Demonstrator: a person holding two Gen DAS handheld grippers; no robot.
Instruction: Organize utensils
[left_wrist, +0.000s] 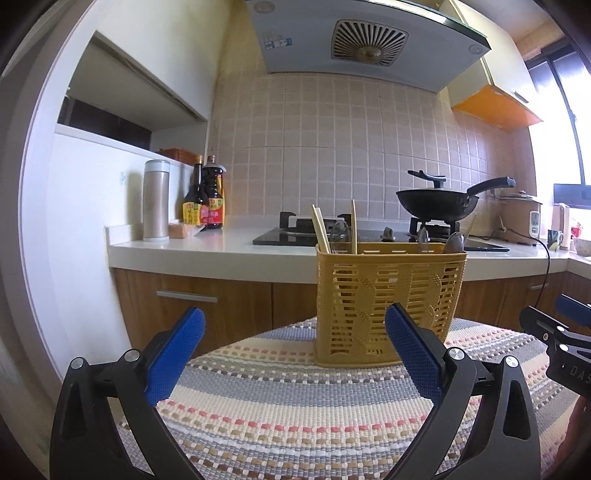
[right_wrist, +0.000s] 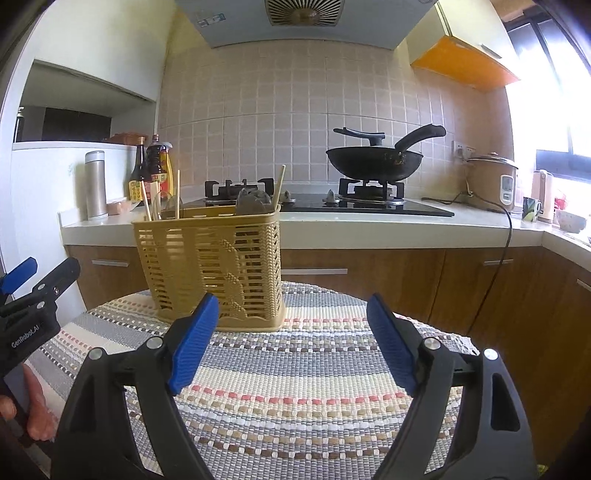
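Note:
A yellow plastic utensil basket (left_wrist: 388, 295) stands upright on a striped woven mat (left_wrist: 295, 413). It holds wooden chopsticks (left_wrist: 320, 230) at its left end and spoons (left_wrist: 454, 242) at its right end. It also shows in the right wrist view (right_wrist: 214, 266), with chopsticks (right_wrist: 177, 195) and spoons (right_wrist: 255, 201). My left gripper (left_wrist: 295, 350) is open and empty, low over the mat in front of the basket. My right gripper (right_wrist: 291, 339) is open and empty, in front and to the right of the basket.
Behind the mat runs a white counter (left_wrist: 207, 247) with a gas hob, a black wok (left_wrist: 439, 203), a steel flask (left_wrist: 156, 201), sauce bottles (left_wrist: 207, 199) and a rice cooker (right_wrist: 491, 181). Wooden cabinets (right_wrist: 388, 280) sit below. The other gripper shows at the right edge (left_wrist: 561, 332).

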